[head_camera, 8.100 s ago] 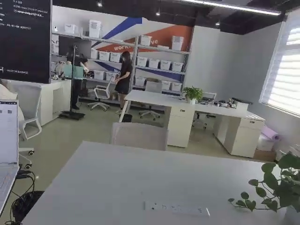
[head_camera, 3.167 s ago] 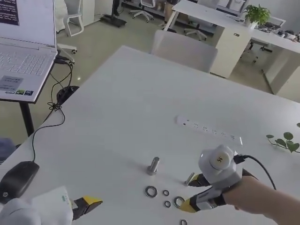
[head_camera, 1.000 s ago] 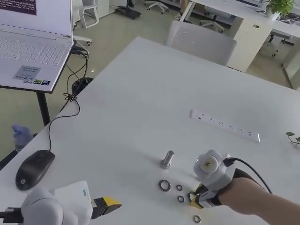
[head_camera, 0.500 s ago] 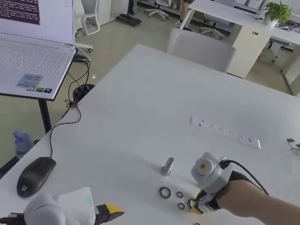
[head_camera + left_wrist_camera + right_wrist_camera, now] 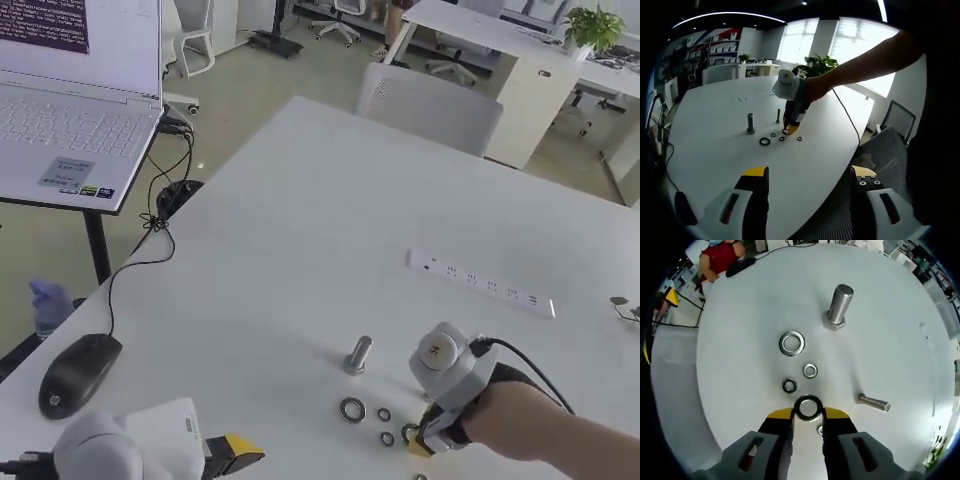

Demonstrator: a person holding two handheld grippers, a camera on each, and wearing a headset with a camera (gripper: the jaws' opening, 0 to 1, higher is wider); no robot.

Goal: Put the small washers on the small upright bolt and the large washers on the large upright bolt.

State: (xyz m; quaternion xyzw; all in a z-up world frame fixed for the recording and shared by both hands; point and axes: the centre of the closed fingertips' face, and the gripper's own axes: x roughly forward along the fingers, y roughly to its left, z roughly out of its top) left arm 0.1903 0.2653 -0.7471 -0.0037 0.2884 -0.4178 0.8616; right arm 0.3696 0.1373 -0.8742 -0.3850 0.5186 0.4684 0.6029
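Note:
The large upright bolt (image 5: 840,305) stands on the white table, also seen in the head view (image 5: 357,355). The thin small bolt (image 5: 874,402) stands to its right. A large washer (image 5: 792,342) and two small washers (image 5: 810,371) (image 5: 789,385) lie flat between the bolts and my right gripper (image 5: 808,415). That gripper is down at the table, shut on another large washer (image 5: 808,407) at its yellow tips. One more small washer (image 5: 819,429) lies between the jaws. My left gripper (image 5: 807,175) hovers open near the table's near edge, holding nothing.
A white power strip (image 5: 480,283) lies beyond the bolts. An open laptop (image 5: 70,120) stands on a stand at the left, with a black mouse (image 5: 78,372) on the table corner. A grey chair (image 5: 430,105) is at the far edge. A cable trails from the right gripper.
The right gripper has stayed over the washers and settled slightly lower and closer around the large one. The left gripper has barely moved. The head camera shifted a little.

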